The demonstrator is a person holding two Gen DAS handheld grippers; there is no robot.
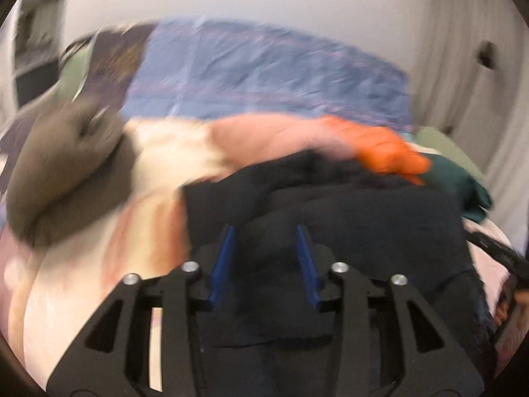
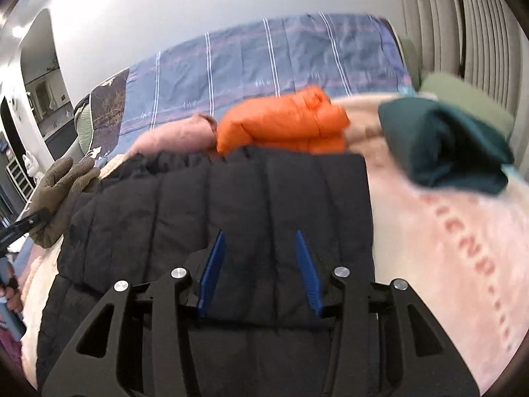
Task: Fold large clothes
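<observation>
Black jacket point(image 2: 211, 218) lies flat on pink blanket point(image 2: 446, 231), long axis near-to-far, quilt seams running same way, far edge at orange jacket point(image 2: 284, 122). Left gripper point(image 1: 266, 231) and right gripper point(image 2: 259, 238) half open above it, gripping nothing. Teal bundle point(image 2: 443, 145) far right.

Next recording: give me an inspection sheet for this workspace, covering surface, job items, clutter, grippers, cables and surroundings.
Surface: bed with pale pink blanket, blue striped cover behind.
Job's things: black quilted jacket lying flat; folded orange puffer jacket and folded dark green garment beyond it.
Clutter: olive-brown knit glove at jacket's left edge.
Grippers: left gripper and right gripper open, jaws apart over black fabric.
Cables: nothing seen.
Surroundings: white wall, pleated curtain at right.
</observation>
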